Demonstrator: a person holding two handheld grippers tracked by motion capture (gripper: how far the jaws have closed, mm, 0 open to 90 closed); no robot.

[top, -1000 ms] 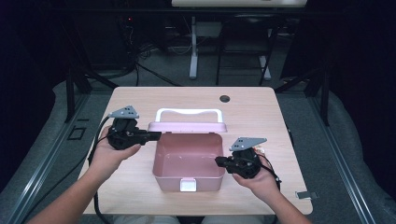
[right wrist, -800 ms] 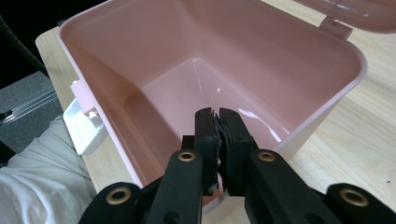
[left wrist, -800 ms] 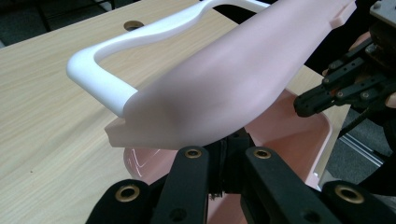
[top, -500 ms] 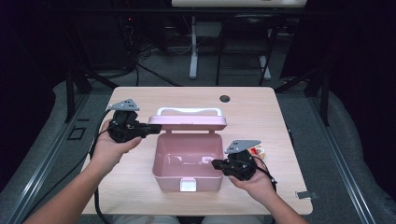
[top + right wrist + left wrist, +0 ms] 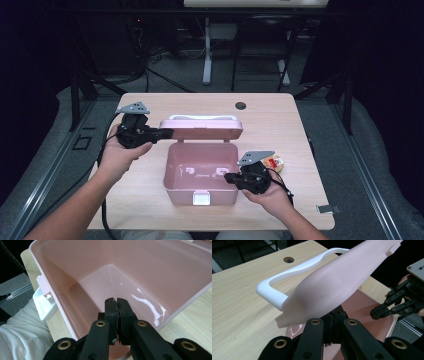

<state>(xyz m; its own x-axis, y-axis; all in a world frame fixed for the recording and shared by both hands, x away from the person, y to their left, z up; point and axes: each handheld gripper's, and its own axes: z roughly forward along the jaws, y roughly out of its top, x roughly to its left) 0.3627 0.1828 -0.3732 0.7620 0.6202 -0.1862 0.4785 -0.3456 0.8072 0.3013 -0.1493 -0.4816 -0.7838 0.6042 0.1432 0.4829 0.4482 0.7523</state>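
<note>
A pink plastic box point(image 5: 170, 172) stands open in the middle of the wooden table point(image 5: 200, 102), with a white latch point(image 5: 201, 198) on its front. Its lid point(image 5: 200, 129) is raised at the back, the white handle point(image 5: 200, 117) along its top edge. My left gripper point(image 5: 169, 133) is shut, tips at the lid's left end. In the left gripper view the lid point(image 5: 337, 282) lies across the closed jaws and hides their tips. My right gripper point(image 5: 228, 176) is shut with nothing between its pads point(image 5: 111, 307) and points over the right wall into the bare box point(image 5: 75, 260).
A small yellow and red item point(image 5: 273, 162) lies on the table just behind my right hand. A round cable hole point(image 5: 241, 106) sits near the table's far edge. Dark stands and cables fill the floor beyond. Bare wood lies left and right of the box.
The lid has tipped: more of its pink face shows and the handle looks flatter. My left gripper's tips edged up in the picture with it. The right gripper has hardly moved.
</note>
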